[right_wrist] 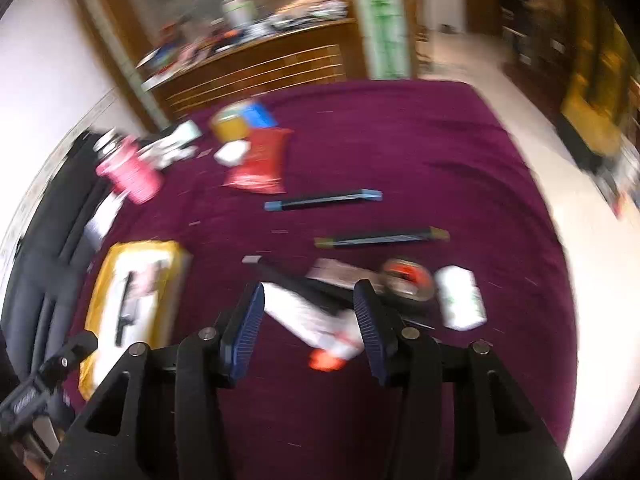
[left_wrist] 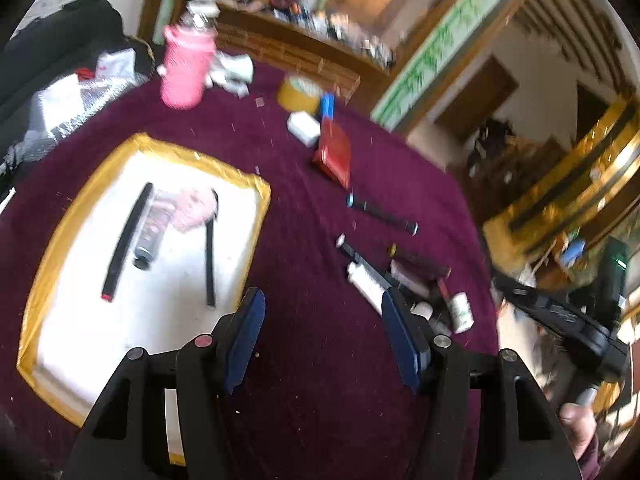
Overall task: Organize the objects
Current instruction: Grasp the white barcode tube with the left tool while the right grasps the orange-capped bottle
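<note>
Left wrist view: left gripper (left_wrist: 323, 312) jaws apart, nothing between them, hovering over the maroon cloth (left_wrist: 320, 400) between the yellow-rimmed tray (left_wrist: 256, 184) and a loose pile of items. Tray already holds a few things — two black sticks (left_wrist: 128, 240), a silver tube (left_wrist: 154, 228), something pink, blurred. Judging by that, the sorting is partly done; more seems left outside than inside. Still on the cloth: white tube (left_wrist: 364, 284) in the pile, black stick with blue ends (left_wrist: 382, 214), red packet (left_wrist: 334, 152), white bottle (left_wrist: 460, 312), tape roll (left_wrist: 298, 92), pink bottle (left_wrist: 184, 68).

Right wrist view, heavy motion blur: right gripper (right_wrist: 308, 304) also spread wide, the white tube (right_wrist: 308, 316) with an orange-red cap lying between its fingers — not clamped, tube looks to rest on the cloth. Likely next pick. This view alone shows the orange cap, a yellow-ended stick (right_wrist: 380, 238) clearly, and the bare far half of the table; tray contents are readable only from the left.
</note>
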Tool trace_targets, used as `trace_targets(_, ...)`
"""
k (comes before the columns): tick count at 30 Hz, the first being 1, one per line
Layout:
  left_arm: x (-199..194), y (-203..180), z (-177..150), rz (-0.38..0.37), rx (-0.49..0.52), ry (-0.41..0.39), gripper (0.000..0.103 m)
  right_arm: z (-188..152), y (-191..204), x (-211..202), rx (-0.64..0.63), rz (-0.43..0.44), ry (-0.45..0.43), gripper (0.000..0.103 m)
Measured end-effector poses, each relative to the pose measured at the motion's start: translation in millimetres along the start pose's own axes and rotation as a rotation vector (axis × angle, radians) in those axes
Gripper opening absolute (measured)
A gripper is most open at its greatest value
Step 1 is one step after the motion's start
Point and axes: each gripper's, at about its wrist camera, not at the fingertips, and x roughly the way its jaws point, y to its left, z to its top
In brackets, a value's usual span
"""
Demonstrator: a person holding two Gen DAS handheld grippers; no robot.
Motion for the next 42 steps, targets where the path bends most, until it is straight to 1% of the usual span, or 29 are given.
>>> trace_targets(2,19,-7,-1,-0.008,0.024,0.056,0.054,-9,-34,-5,0.075,-0.017,0.006,0.046)
trace_targets(4,41,-16,-1,0.013,0.055,0.111,0.054,-19,-58,-6,0.135,-0.024,0.018,0.046)
trace_targets(6,63,-27,-1,0.013,0.076,0.150,0.054,-31,-79,-5,0.183,-0.038,0.035,0.047)
trace_targets(7,71,-30,-1,0.025,0.079,0.163,0.054,-36,-85,-3,0.200,-0.043,0.044,0.047)
trace_targets(9,93,-38,-1,-0.001,0.050,0.188,0.054,-46,-96,2,0.230,-0.047,0.064,0.047)
trace_targets(10,102,-42,-1,-0.006,0.035,0.190,0.054,-50,-99,4,0.238,-0.047,0.073,0.047)
trace_targets(12,120,-50,-2,0.015,0.026,0.194,0.054,-58,-105,7,0.239,-0.057,0.089,0.047)
trace_targets(14,138,-56,-4,0.019,0.025,0.198,0.054,-63,-107,7,0.229,-0.069,0.096,0.047)
trace_targets(15,148,-61,-6,0.041,0.037,0.204,0.054,-66,-109,6,0.223,-0.076,0.099,0.047)
trace_targets(18,169,-68,-10,0.077,0.055,0.223,0.054,-73,-116,4,0.212,-0.094,0.104,0.047)
trace_targets(19,170,-71,-10,0.092,0.070,0.200,0.054,-73,-117,3,0.211,-0.097,0.107,0.047)
trace_targets(20,173,-77,-10,0.100,0.094,0.188,0.054,-74,-118,3,0.210,-0.099,0.109,0.047)
trace_targets(21,176,-79,-10,0.106,0.107,0.191,0.054,-74,-120,2,0.209,-0.100,0.113,0.047)
trace_targets(24,186,-89,-6,0.157,0.162,0.176,0.055,-74,-125,2,0.206,-0.101,0.115,0.047)
trace_targets(25,190,-95,-6,0.177,0.203,0.165,0.059,-74,-125,3,0.205,-0.101,0.117,0.047)
trace_targets(29,203,-117,-16,0.273,0.363,0.156,0.064,-72,-122,6,0.186,-0.100,0.127,0.047)
trace_targets(30,203,-121,-21,0.286,0.405,0.142,0.064,-72,-121,7,0.180,-0.097,0.130,0.047)
trace_targets(31,202,-120,-24,0.263,0.415,0.140,0.064,-72,-119,8,0.174,-0.094,0.132,0.047)
trace_targets(32,201,-119,-25,0.253,0.418,0.138,0.062,-71,-117,9,0.166,-0.092,0.135,0.047)
trace_targets(34,194,-114,-27,0.230,0.432,0.144,0.041,-69,-113,10,0.149,-0.090,0.137,0.047)
trace_targets(35,190,-109,-25,0.212,0.428,0.153,0.038,-68,-111,10,0.145,-0.089,0.135,0.047)
trace_targets(36,184,-102,-24,0.194,0.413,0.162,0.032,-66,-109,10,0.141,-0.084,0.132,0.047)
trace_targets(37,178,-93,-23,0.173,0.388,0.177,0.028,-65,-108,10,0.138,-0.081,0.131,0.047)
trace_targets(39,166,-77,-23,0.146,0.343,0.191,0.024,-63,-104,12,0.128,-0.075,0.132,0.047)
trace_targets(42,148,-55,-30,0.133,0.278,0.193,0.024,-61,-94,17,0.105,-0.058,0.144,0.047)
